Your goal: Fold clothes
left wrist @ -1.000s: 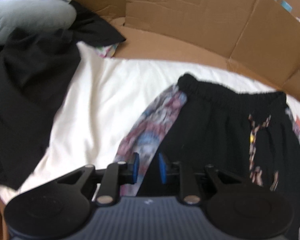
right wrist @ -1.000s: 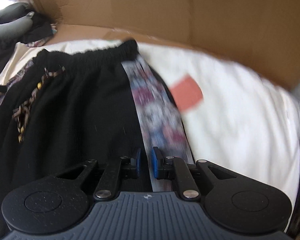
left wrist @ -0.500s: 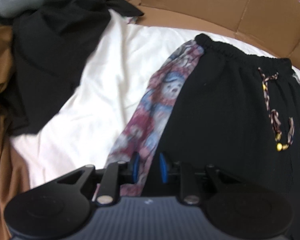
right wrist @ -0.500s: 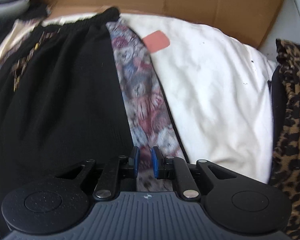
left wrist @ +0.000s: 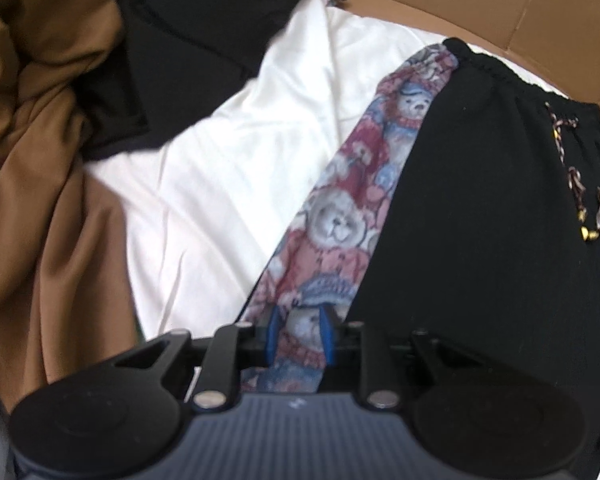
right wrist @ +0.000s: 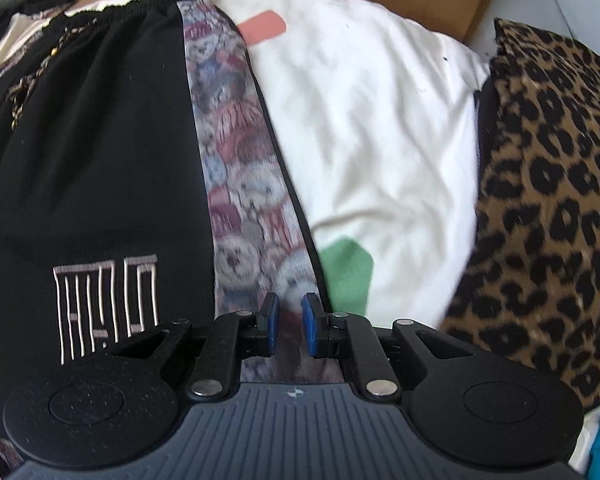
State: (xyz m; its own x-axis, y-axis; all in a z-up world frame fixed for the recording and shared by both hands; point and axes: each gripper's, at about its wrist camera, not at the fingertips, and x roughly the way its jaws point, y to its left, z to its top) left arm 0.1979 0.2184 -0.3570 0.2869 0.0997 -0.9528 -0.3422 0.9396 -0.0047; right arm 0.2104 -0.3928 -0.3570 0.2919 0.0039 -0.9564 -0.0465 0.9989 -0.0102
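Black trousers (left wrist: 480, 240) with an elastic waistband lie flat on a white sheet (left wrist: 228, 168). A teddy-bear print stripe (left wrist: 340, 220) runs down each side. My left gripper (left wrist: 299, 334) hangs over the left stripe, its blue pads a small gap apart and the print showing between them. My right gripper (right wrist: 288, 322) hovers over the right stripe (right wrist: 244, 160) in the same way, pads narrowly apart with nothing pinched. A pale embroidered logo (right wrist: 104, 304) on the trousers (right wrist: 100, 140) sits just left of the right gripper. A braided drawstring (left wrist: 580, 184) lies near the waistband.
A brown garment (left wrist: 40, 160) and a black one (left wrist: 188, 40) are heaped at the left. A leopard-print cloth (right wrist: 548, 200) lies at the right. Cardboard walls (left wrist: 480, 4) stand behind the waistband. The sheet (right wrist: 380, 120) carries a pink patch (right wrist: 262, 28) and a green one (right wrist: 348, 272).
Both grippers have travelled along the stripes away from the waistband. The brown garment, the leopard cloth and the logo have come into view. The jaw gaps look unchanged.
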